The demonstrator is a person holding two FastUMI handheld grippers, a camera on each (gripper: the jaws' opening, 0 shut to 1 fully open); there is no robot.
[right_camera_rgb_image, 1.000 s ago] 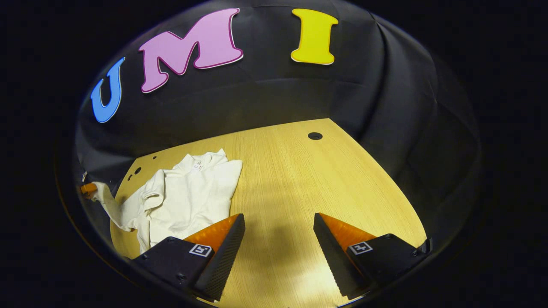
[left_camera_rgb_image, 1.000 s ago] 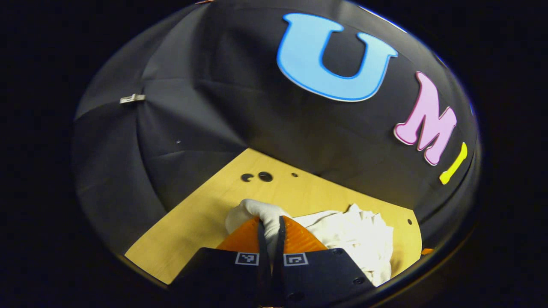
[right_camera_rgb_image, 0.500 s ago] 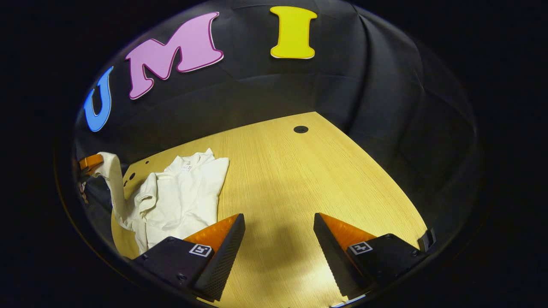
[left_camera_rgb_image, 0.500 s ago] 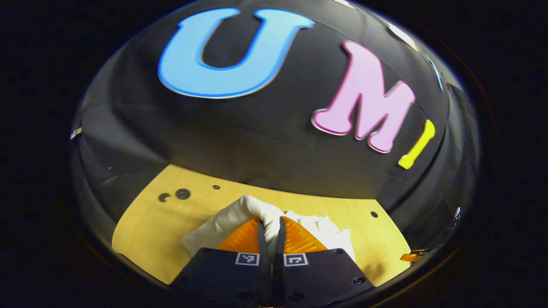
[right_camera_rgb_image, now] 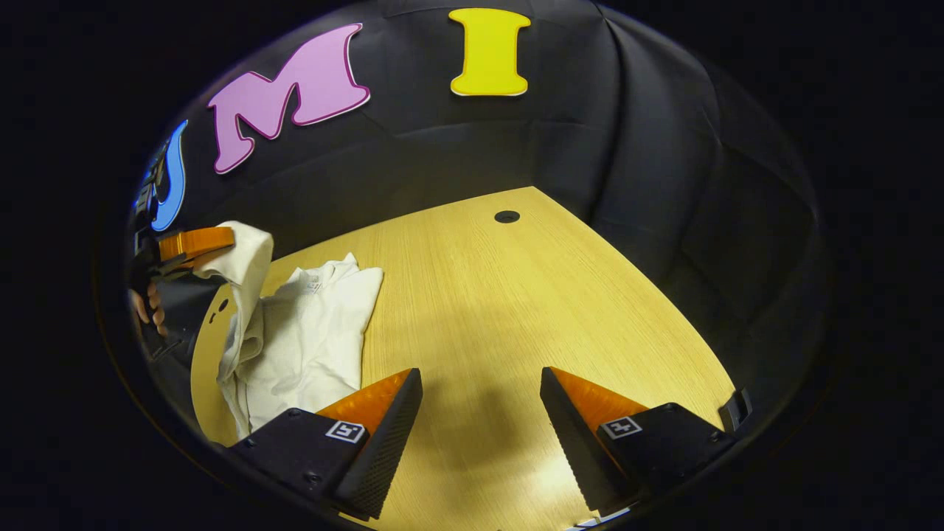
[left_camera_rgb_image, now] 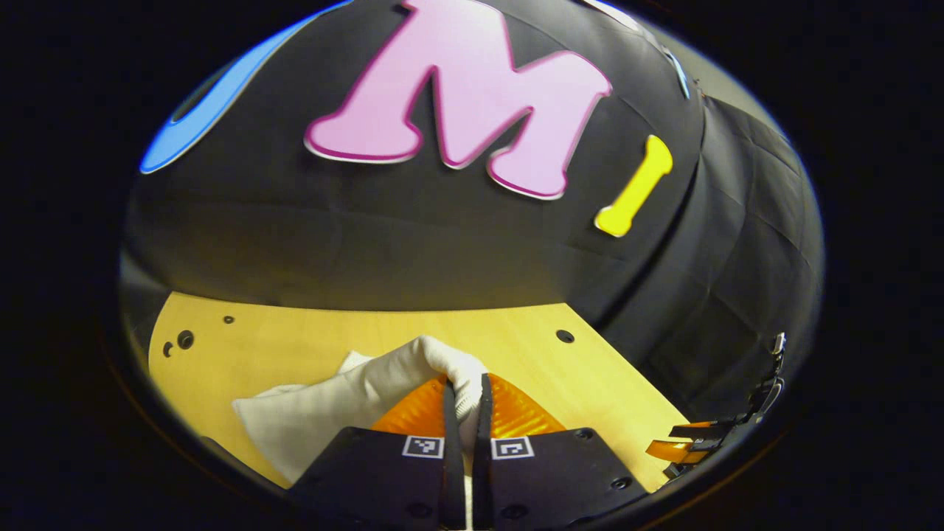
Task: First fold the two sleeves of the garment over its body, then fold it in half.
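- Near the surface's (right_camera_rgb_image: 516, 295) left edge lies the white garment (right_camera_rgb_image: 310, 339), rumpled, collar toward the far wall.
- Left gripper (left_camera_rgb_image: 464, 391): fingers clenched on a sleeve (left_camera_rgb_image: 354, 391) (cloth bulges above the tips), lifted above the surface; a hand (right_camera_rgb_image: 147, 306) holds it.
- Right gripper (right_camera_rgb_image: 479, 413): fingers released, spread wide over bare wood just right of the garment.
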